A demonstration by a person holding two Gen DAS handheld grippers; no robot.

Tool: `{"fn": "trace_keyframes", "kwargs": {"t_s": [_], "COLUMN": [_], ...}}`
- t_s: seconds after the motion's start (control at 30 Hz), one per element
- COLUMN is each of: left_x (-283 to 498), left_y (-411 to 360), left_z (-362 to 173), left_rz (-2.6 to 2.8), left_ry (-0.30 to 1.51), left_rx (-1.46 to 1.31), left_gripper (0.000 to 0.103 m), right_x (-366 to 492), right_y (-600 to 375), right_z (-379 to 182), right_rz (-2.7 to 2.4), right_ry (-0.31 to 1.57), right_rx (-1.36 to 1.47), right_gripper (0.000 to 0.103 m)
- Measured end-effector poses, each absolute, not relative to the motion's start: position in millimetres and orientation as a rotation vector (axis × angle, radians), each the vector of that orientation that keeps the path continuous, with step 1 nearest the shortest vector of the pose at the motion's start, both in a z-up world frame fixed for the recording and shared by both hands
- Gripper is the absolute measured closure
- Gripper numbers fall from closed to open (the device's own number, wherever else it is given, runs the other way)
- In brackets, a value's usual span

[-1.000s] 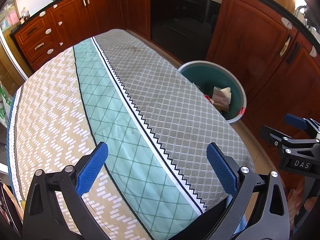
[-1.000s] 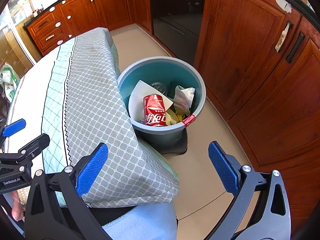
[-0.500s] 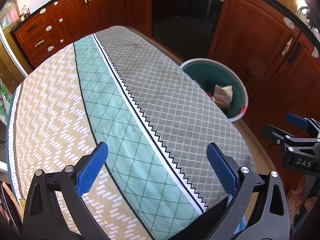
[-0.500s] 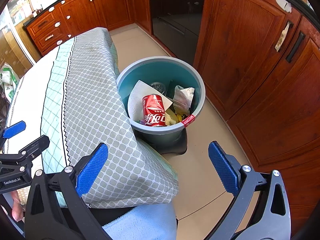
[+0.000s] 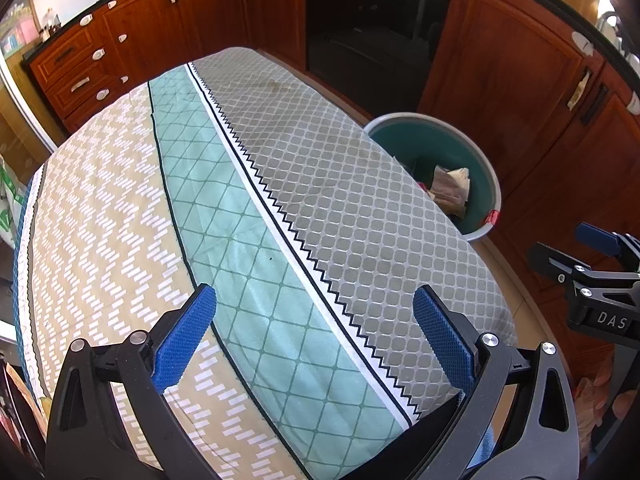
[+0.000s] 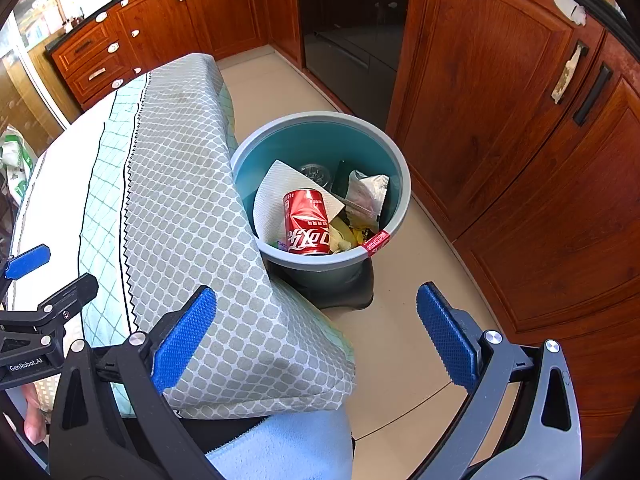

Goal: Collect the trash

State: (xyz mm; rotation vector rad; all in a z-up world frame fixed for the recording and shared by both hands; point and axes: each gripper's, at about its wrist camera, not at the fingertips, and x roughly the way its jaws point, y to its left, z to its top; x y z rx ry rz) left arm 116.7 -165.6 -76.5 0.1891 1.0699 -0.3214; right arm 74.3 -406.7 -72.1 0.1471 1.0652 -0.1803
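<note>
A teal trash bin (image 6: 394,168) stands on the floor beside the table, also in the left wrist view (image 5: 486,168). Inside it lie a red cola can (image 6: 306,222), a white paper towel (image 6: 274,192), a crumpled wrapper (image 6: 366,196) and yellow scraps. My left gripper (image 5: 314,336) is open and empty above the patterned tablecloth (image 5: 224,200). My right gripper (image 6: 316,334) is open and empty, over the table's corner and the floor, short of the bin. No loose trash shows on the tablecloth.
Red-brown kitchen cabinets (image 6: 500,92) and a black oven (image 6: 352,28) stand close behind the bin. The tablecloth (image 6: 192,216) hangs over the table edge against the bin. Beige floor (image 6: 400,344) lies between bin and cabinets. A light blue cloth (image 6: 280,444) sits under the corner.
The left wrist view has shifted slightly, with the table and bin sliding a little in the frame. The right gripper and the bin's contents have not moved. Both grippers stay open.
</note>
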Motion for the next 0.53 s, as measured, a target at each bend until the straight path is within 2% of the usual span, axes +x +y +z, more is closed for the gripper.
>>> {"fn": "trace_keyframes", "kwargs": {"t_s": [0.53], "left_x": [118.0], "left_y": [-165.2], "left_z": [-85.0], "left_rz": [-0.313], "left_ry": [1.100], "left_rx": [0.191], "left_gripper": [0.004], "right_x": [76.3], "right_y": [-411.1], "right_z": [-71.4], "right_rz": [-0.205], "right_ry": [1.064], "right_rx": [0.137], "right_gripper": [0.007]}}
